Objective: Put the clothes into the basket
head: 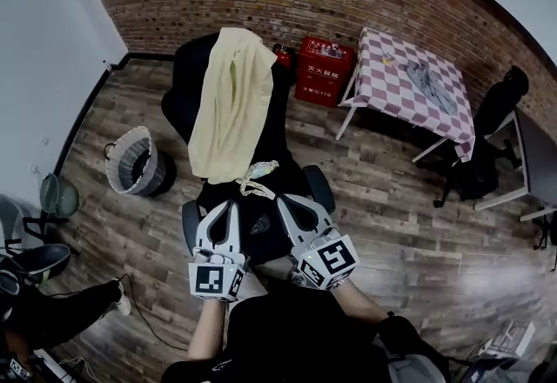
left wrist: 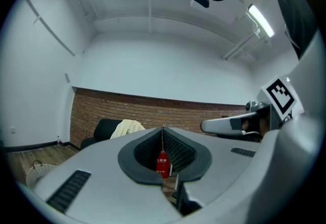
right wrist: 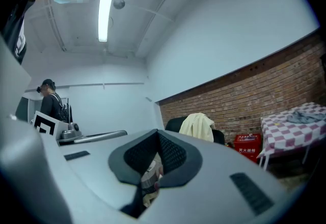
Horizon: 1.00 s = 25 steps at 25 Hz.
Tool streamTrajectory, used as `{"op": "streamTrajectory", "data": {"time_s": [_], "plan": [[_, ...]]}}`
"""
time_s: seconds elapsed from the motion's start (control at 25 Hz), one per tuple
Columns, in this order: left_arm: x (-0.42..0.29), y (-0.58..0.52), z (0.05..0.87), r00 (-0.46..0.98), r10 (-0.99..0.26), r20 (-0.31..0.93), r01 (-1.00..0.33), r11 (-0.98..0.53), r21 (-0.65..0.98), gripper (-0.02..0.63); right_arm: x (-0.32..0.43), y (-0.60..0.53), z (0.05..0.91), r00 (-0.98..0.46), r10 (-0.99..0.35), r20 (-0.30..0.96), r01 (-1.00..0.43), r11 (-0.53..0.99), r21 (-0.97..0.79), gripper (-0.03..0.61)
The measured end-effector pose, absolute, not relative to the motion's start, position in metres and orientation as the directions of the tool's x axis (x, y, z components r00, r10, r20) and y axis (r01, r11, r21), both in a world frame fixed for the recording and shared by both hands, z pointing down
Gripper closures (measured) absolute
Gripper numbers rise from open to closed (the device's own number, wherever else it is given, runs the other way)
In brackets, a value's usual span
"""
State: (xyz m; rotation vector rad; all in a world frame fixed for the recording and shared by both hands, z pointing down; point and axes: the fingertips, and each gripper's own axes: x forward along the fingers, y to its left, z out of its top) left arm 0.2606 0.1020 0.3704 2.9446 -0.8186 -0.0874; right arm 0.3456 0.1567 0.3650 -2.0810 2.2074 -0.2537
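While we hold both grippers low before the black office chair [head: 185,77], the left gripper [head: 224,208] has its jaws pressed together on nothing, and the right gripper [head: 291,203] beside it is likewise closed and empty. We see a pale yellow garment [head: 233,103] draped over the chair's back and hanging down toward the seat, where a small cream cloth [head: 258,171] lies just beyond our fingertips. We find the round woven basket [head: 144,174] on the wooden floor, left of the chair and apart from it. Against the brick wall stands a red box [head: 324,68], and next to it a pink-and-white checked table [head: 396,98] carries a crumpled grey cloth [head: 428,81].
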Motion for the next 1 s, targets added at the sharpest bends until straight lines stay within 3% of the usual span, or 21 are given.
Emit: {"op": "streamTrajectory", "data": {"time_s": [0.6, 0.76, 1.0], "plan": [[0.335, -0.082, 0.365, 0.962, -0.272, -0.017, -0.271, -0.961, 0.049, 0.59, 0.356, 0.053, 0.35, 0.255, -0.962, 0.095, -0.953, -0.266, -0.143, 0.571], [0.367, -0.117, 0.37, 0.969, -0.246, -0.002, -0.245, -0.969, 0.035, 0.491, 0.361, 0.046, 0.348, 0.319, -0.94, 0.119, -0.936, -0.332, -0.114, 0.571], [0.414, -0.16, 0.386, 0.972, -0.234, 0.018, -0.235, -0.972, 0.019, 0.463, 0.36, 0.038, 0.363, 0.378, -0.91, 0.169, -0.911, -0.398, -0.106, 0.571]]}}
